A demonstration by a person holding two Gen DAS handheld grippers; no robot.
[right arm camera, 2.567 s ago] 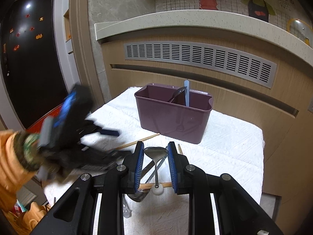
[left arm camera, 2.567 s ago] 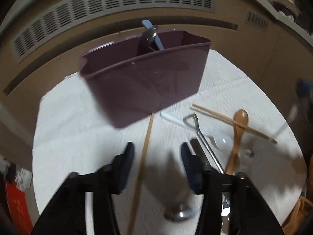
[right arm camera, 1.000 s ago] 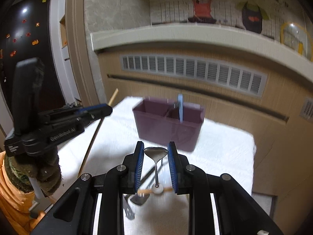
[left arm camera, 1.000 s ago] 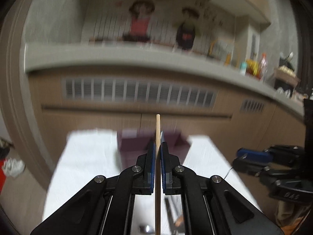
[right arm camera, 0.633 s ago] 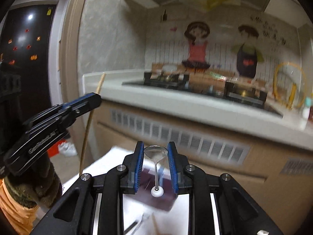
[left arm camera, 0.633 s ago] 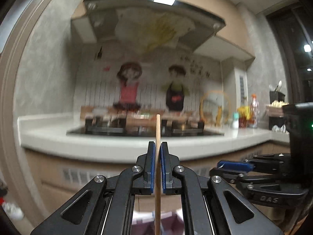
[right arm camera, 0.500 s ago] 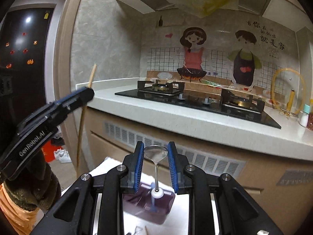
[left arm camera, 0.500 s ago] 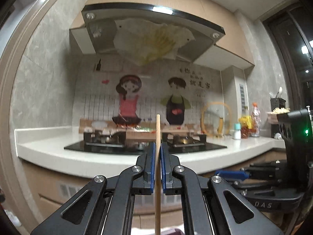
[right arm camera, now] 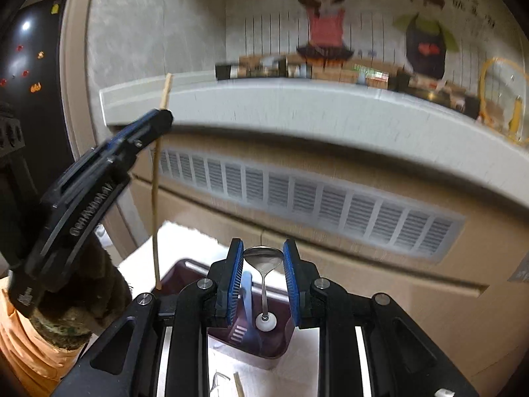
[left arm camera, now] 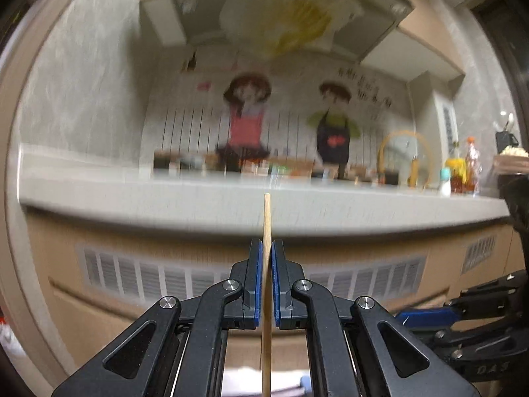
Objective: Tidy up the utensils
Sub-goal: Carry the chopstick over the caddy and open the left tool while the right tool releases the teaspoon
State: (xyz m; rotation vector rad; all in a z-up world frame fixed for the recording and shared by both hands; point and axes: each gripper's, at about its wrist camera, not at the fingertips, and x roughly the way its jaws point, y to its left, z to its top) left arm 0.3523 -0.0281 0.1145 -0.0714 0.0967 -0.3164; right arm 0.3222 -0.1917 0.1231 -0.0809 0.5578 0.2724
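Left gripper (left arm camera: 267, 261) pinches a chopstick (left arm camera: 266, 284) upright; right gripper (right arm camera: 263, 264) clamps a metal spoon (right arm camera: 263, 261) by its bowl, handle hanging down. Since a second ago both were lifted high and now tip back down: the purple bin (right arm camera: 264, 347) is again under the spoon, chopstick tip at its left rim. Judgement: both drops come next.

Both wrist views face counter (left arm camera: 264, 198); shared.

Wooden chopstick (left arm camera: 266, 297) upright; steel spoon (right arm camera: 263, 261) bowl-up above maroon caddy (right arm camera: 264, 347).
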